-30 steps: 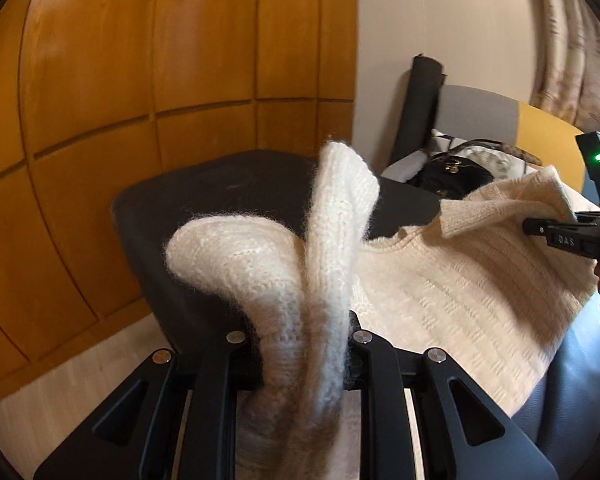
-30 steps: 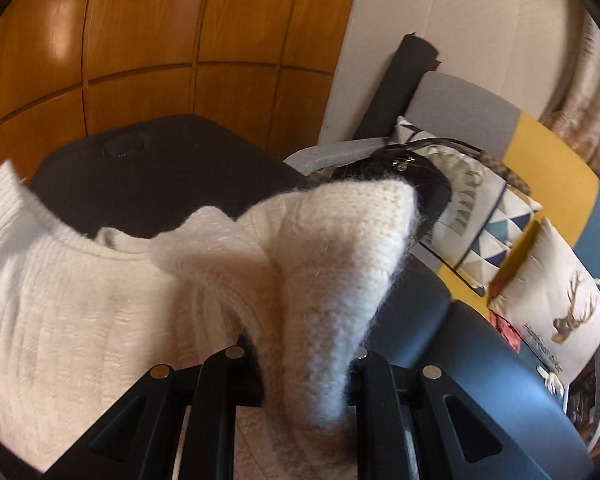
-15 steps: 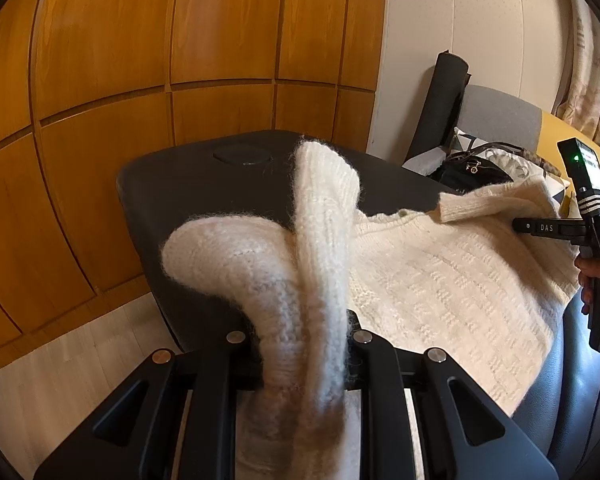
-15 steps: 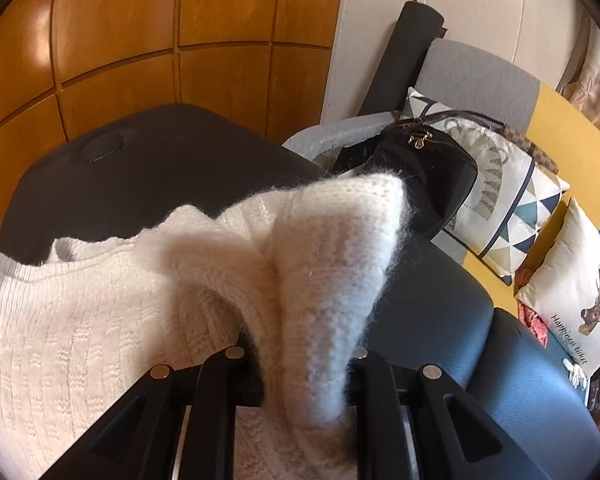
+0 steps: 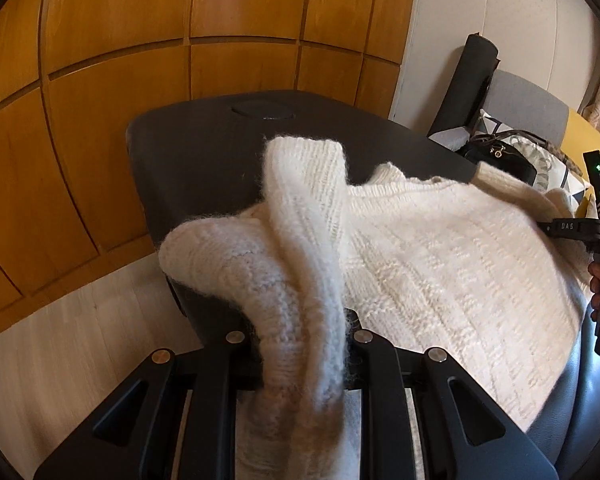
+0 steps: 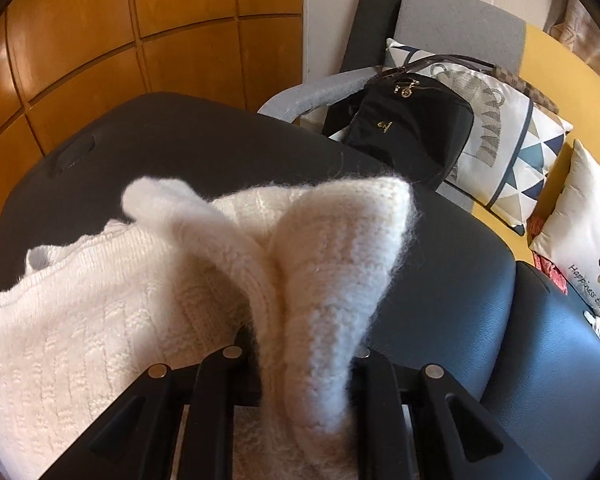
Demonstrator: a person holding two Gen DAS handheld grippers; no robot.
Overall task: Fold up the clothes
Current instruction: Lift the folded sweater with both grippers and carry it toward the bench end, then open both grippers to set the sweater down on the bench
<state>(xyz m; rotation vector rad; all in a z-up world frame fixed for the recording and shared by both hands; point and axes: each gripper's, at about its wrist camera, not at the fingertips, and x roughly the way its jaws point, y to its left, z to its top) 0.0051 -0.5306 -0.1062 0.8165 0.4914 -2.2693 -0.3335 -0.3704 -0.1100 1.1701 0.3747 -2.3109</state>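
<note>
Two grippers hold one cream knit sweater (image 5: 440,264) over a dark padded bench (image 5: 204,152). Its body spans the gap between them: rightward from the left gripper (image 5: 300,340), leftward from the right gripper (image 6: 300,344). Its long axis therefore runs gripper to gripper, across the bench. Each gripper is clamped on a bunched fold of knit that stands up between its fingers. Neither is nearer the garment; both already hold it. Judged from this, the coming fold turns on carrying both held edges forward, away from the grippers, evenly.
</note>
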